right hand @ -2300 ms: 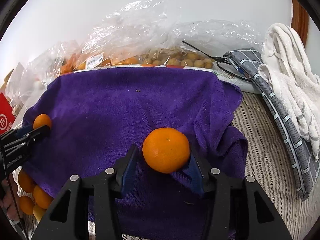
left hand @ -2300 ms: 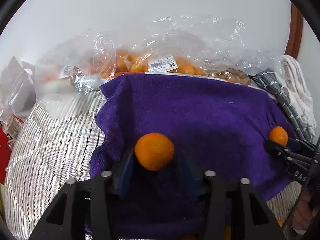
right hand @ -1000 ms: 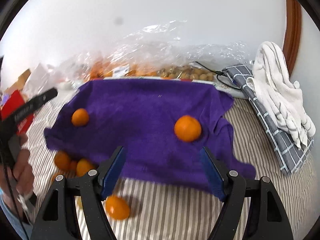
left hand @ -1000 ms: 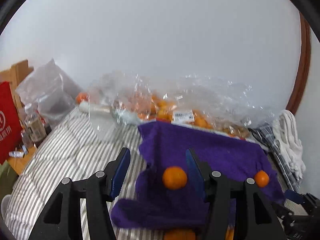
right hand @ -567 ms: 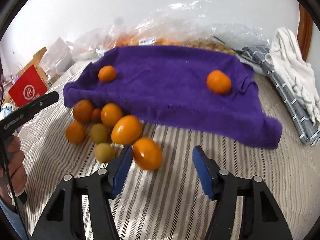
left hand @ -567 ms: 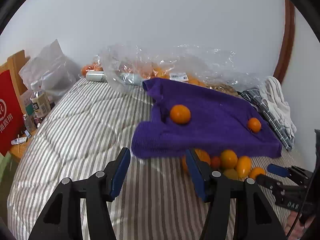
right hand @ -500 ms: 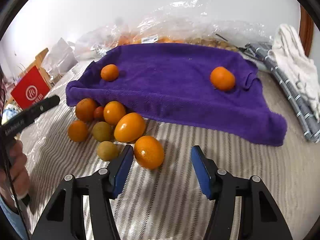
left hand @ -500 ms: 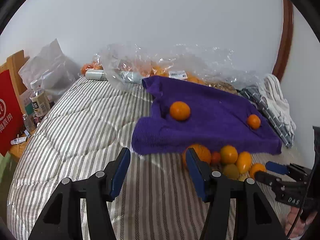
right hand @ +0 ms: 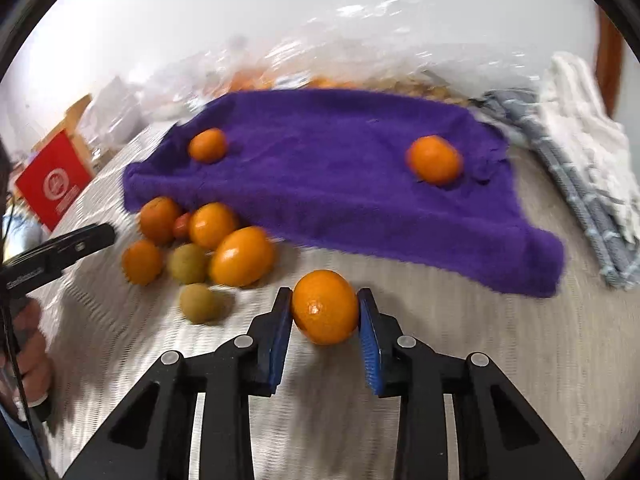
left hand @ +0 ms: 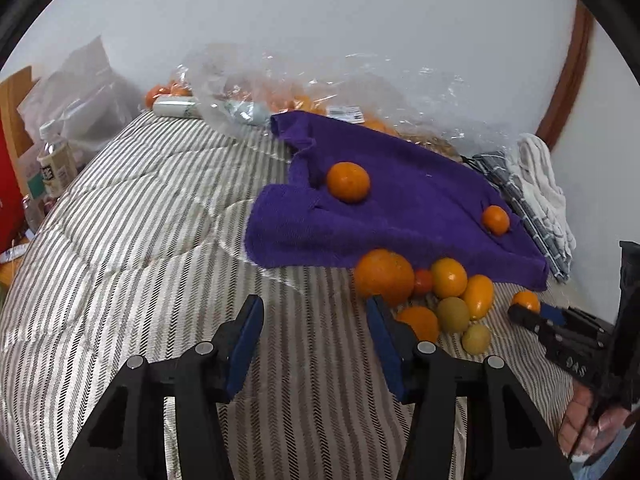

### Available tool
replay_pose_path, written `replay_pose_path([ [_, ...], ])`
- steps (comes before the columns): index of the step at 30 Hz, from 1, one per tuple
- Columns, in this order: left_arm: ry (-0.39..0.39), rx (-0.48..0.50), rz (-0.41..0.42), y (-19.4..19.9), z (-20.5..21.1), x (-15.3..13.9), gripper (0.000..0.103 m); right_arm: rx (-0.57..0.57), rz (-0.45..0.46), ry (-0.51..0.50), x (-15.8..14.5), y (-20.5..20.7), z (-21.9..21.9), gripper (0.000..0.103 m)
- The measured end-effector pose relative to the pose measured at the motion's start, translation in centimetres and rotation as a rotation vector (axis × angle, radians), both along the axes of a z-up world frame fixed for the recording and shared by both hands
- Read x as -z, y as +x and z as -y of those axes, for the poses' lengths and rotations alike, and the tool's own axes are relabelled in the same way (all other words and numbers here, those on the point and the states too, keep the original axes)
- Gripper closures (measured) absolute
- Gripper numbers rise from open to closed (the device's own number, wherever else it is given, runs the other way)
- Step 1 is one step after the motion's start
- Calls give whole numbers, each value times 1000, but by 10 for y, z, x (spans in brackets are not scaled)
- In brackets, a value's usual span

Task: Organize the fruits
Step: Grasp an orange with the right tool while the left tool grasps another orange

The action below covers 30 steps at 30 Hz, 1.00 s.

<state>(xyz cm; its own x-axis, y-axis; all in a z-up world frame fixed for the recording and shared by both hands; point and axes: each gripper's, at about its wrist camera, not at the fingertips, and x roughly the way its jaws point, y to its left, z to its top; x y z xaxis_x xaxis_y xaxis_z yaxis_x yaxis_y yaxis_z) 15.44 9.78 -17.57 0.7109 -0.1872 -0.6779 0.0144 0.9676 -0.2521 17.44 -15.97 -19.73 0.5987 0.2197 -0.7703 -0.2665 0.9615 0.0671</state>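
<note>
right hand-held gripper (right hand: 325, 312): jaws just closed in, blue pads now pinching a round orange citrus fruit (right hand: 325, 307) on the striped quilted bed (right hand: 460, 304), so pick number three has begun

left hand-held gripper (left hand: 316, 320): half open, holding nothing, narrowed slightly, hovering near the loose fruit pile (left hand: 436, 292)

purple terry towel (right hand: 340, 176): two oranges sitting on it, up from zero a couple seconds back, so that's the drop spot

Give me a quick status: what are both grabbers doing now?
Right gripper just closed on an orange. Left gripper open, empty, beside the fruit pile. Nothing in the way.
</note>
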Motion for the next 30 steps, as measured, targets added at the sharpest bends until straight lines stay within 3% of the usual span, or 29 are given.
replay_pose_path([
  [3, 3, 60, 31, -5, 10, -4, 52, 67, 32, -65, 1, -3, 19, 71],
  [7, -5, 143, 44, -6, 26, -7, 52, 92, 14, -29, 5, -4, 42, 71],
  [11, -7, 189, -34, 4, 41, 0, 52, 96, 15, 13, 4, -3, 50, 71],
  [21, 160, 190, -74, 12, 72, 7, 53, 93, -4, 28, 7, -7, 53, 71],
  [30, 23, 187, -68, 14, 53, 7, 53, 103, -23, 39, 11, -4, 54, 71],
])
